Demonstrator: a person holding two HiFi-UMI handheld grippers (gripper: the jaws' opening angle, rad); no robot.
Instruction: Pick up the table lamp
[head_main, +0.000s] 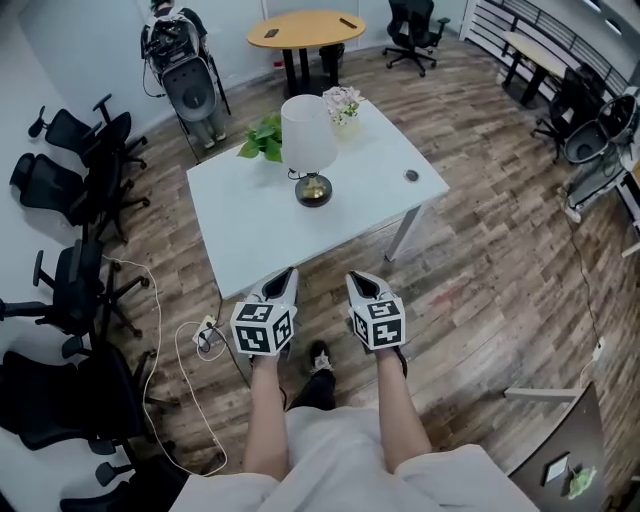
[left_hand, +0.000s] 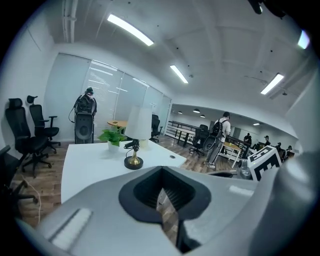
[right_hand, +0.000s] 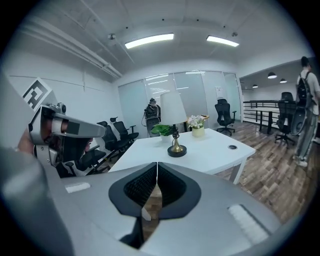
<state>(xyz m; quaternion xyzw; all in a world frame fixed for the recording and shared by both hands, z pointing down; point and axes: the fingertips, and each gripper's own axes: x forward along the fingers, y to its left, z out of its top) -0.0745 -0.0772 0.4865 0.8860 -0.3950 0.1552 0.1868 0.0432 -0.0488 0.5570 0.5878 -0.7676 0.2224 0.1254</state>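
My left gripper (head_main: 283, 278) and right gripper (head_main: 361, 282), low in the middle, are pinched closed with nothing inside, and the lamp (head_main: 309, 148) stands straight up on the table (head_main: 300, 235), well above them, maybe nearer my left.

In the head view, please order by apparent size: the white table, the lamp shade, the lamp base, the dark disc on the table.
1. table
2. lamp shade
3. lamp base
4. disc, clearly the smallest

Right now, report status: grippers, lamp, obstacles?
Left gripper and right gripper shut, empty, before the table edge. Table lamp upright, untouched. Plant behind lamp, path clear.
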